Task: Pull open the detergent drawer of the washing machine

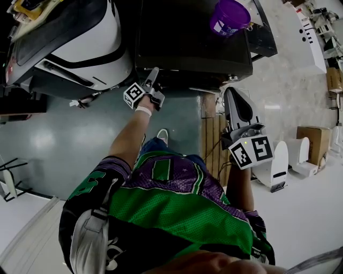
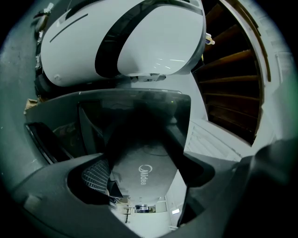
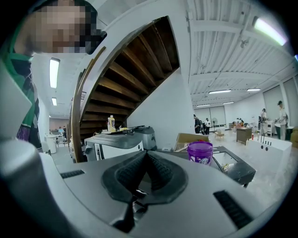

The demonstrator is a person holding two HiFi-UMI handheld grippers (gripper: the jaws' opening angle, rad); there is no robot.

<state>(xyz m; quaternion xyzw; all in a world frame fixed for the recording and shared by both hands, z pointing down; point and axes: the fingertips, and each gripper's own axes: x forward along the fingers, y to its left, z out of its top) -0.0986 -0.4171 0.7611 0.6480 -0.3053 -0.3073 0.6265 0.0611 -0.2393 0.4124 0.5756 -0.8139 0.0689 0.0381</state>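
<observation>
The dark washing machine (image 1: 193, 45) stands ahead of me, its black top facing up in the head view. My left gripper (image 1: 154, 73) reaches to its front edge at the upper left corner. In the left gripper view, the left gripper (image 2: 146, 181) stands open, a ribbed pad (image 2: 95, 174) on one side, with the machine's grey Midea-marked front panel (image 2: 149, 158) filling the gap between the fingers. I cannot make out the drawer's outline or any contact. My right gripper (image 1: 232, 93) is held up at my right, away from the machine; the right gripper (image 3: 145, 162) is shut on nothing.
A purple bucket (image 1: 229, 16) (image 3: 200, 152) sits on the machine's top. A white and black appliance (image 1: 69, 43) (image 2: 139, 37) stands to the left. Wooden stairs (image 2: 233, 69) (image 3: 125, 79) rise nearby. Wooden planks (image 1: 213, 139) and a cardboard box (image 1: 313, 139) lie at the right. People (image 3: 279, 118) stand far off.
</observation>
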